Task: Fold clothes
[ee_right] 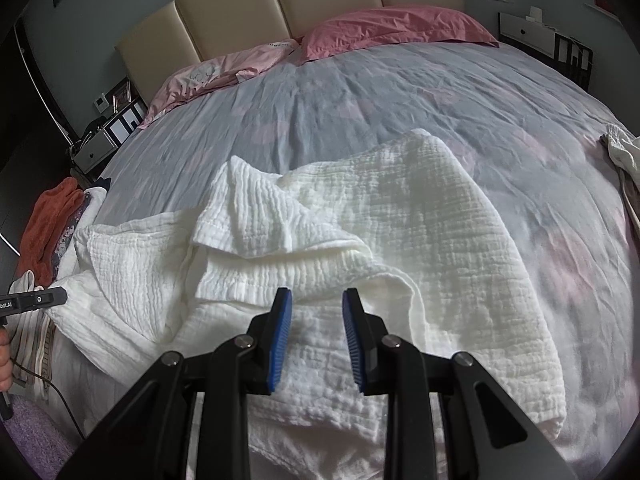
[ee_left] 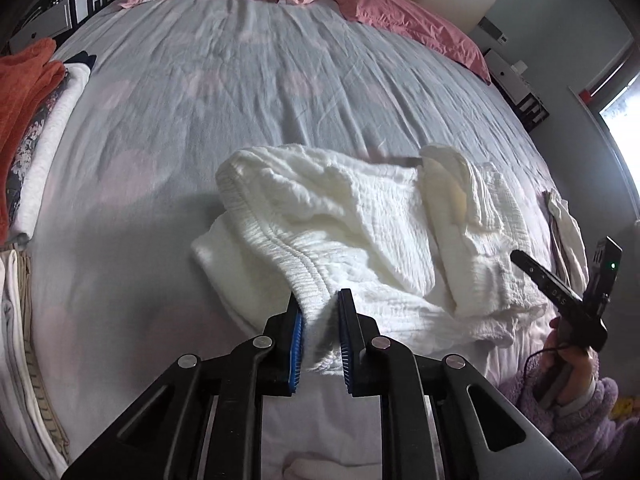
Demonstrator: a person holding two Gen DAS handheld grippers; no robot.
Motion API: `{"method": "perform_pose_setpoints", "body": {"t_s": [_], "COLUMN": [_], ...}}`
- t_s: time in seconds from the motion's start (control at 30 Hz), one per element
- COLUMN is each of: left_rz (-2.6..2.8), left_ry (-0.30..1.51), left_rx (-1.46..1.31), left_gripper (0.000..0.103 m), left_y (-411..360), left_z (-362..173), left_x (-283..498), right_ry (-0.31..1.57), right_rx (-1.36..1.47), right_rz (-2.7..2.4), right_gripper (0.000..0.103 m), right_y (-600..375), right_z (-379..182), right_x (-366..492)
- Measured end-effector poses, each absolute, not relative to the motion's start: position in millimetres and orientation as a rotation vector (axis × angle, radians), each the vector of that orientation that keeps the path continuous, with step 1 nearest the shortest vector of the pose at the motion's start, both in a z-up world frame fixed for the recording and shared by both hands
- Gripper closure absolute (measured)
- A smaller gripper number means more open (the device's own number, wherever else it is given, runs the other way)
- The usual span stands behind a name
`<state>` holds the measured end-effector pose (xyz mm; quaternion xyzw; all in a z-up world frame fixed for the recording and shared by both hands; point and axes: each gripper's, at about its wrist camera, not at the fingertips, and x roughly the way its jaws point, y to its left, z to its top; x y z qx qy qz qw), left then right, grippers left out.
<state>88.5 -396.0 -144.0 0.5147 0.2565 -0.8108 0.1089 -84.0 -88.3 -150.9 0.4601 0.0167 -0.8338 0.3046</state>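
White crinkly garment (ee_left: pixel 352 216) is lying mid-frame on the bed (ee_left: pixel 240 92), left gripper (ee_left: pixel 320 308) pinching its ribbed waistband while the right gripper (ee_right: pixel 316 304) is hovering open and empty, so I'm guessing it needs to grab next.

Counts on the bed

One white garment (ee_right: pixel 360 248) lies at center, two pink pillows (ee_right: pixel 396 28) at 12 o'clock, one folded stack (ee_left: pixel 36 140) at 9 o'clock, one small cloth (ee_left: pixel 566 228) at 3 o'clock, two grippers (ee_left: pixel 320 320).
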Motion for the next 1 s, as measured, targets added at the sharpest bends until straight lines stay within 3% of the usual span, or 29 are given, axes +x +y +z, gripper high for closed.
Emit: {"method": "perform_pose_setpoints", "body": {"t_s": [0.3,0.6,0.67,0.7,0.77,0.83,1.0], "left_rz": [-1.916,-1.936,-1.992,-2.017,-2.066,-2.117,-2.181], "left_ry": [0.854,0.854,0.842,0.829,0.809,0.813,0.787], "left_rx": [1.929,1.882,1.783,1.728,1.591,1.456,1.301], "left_gripper": [0.086,0.083,0.073,0.061,0.057,0.057,0.057], "left_y": [-410,-408,-407,-407,-409,-410,-407], "left_z": [-220,-212,-195,-186,-166,-149,-127], "left_x": [95,99,106,110,117,123,110], "right_ry": [0.035,-0.059,-0.124,-0.159,-0.216,-0.246,-0.064], "right_rx": [1.238,1.303,1.294,1.287,1.271,1.266,1.324], "right_rz": [-2.216,-2.212,-2.204,-2.199,-2.193,-2.178,-2.196], "right_gripper": [0.077,0.077,0.077,0.077,0.069,0.05,0.046], "right_y": [-85,-69,-60,-55,-47,-45,-61], "right_z": [-153,-157,-153,-150,-146,-144,-152], "right_x": [-85,-92,-92,-93,-94,-97,-99]}}
